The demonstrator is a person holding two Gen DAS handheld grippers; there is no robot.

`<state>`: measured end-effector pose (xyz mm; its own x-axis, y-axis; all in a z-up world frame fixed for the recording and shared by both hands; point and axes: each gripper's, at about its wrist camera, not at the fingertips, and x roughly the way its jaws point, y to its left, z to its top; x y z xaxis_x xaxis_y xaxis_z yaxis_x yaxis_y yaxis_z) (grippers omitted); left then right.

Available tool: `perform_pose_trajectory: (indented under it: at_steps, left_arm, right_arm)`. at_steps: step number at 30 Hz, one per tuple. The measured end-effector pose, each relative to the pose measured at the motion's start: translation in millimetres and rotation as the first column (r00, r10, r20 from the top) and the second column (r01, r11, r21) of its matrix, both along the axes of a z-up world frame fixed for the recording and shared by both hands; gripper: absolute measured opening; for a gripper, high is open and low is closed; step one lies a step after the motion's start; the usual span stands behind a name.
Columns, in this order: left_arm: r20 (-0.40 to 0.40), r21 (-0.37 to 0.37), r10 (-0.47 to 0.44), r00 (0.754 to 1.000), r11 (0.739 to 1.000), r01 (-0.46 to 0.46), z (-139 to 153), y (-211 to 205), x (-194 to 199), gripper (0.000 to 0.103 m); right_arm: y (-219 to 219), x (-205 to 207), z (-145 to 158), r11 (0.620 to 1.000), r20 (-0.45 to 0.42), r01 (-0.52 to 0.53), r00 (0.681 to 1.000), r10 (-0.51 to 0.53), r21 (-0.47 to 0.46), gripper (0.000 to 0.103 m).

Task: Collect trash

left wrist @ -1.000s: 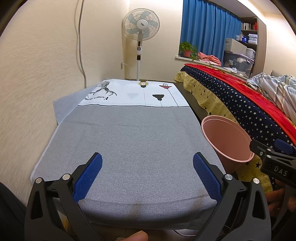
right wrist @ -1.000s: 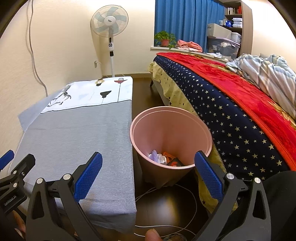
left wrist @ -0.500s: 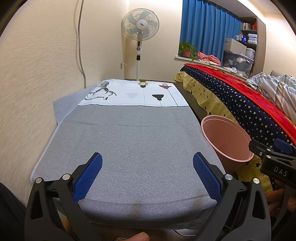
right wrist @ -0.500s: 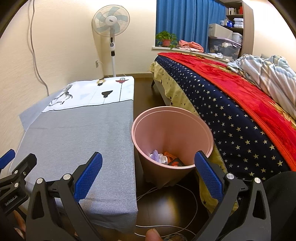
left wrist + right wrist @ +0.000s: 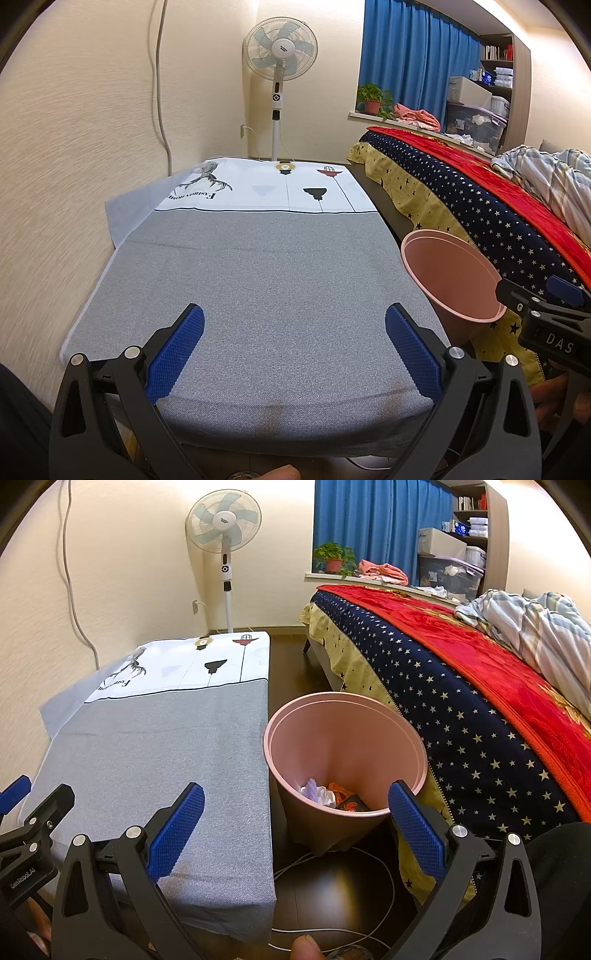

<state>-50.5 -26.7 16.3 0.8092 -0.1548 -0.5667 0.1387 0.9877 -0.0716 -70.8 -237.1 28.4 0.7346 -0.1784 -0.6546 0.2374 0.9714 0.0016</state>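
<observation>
Your left hand-held gripper (image 5: 293, 349) and right hand-held gripper (image 5: 295, 829) are spread, empty; crumpled trash (image 5: 334, 797) lies in the pink plastic bin (image 5: 345, 738).

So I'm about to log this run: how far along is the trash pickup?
Looks nearly done: trash already lies in the pink bin. Nothing in hand: left claw and right claw are open and empty. No trash shows on the table, so nothing visible is left.
</observation>
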Motion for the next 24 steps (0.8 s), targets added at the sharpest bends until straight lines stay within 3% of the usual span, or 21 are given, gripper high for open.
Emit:
perform_pose_trajectory:
  at_steps: [24]
  left_arm:
    - [-0.005, 0.003, 0.004, 1.000, 1.000, -0.004, -2.9, -1.4, -0.1, 0.095]
  right_arm:
    - [-0.1, 0.1, -1.3, 1.000, -0.005, -0.010, 1.000, 0.010, -0.004, 0.098]
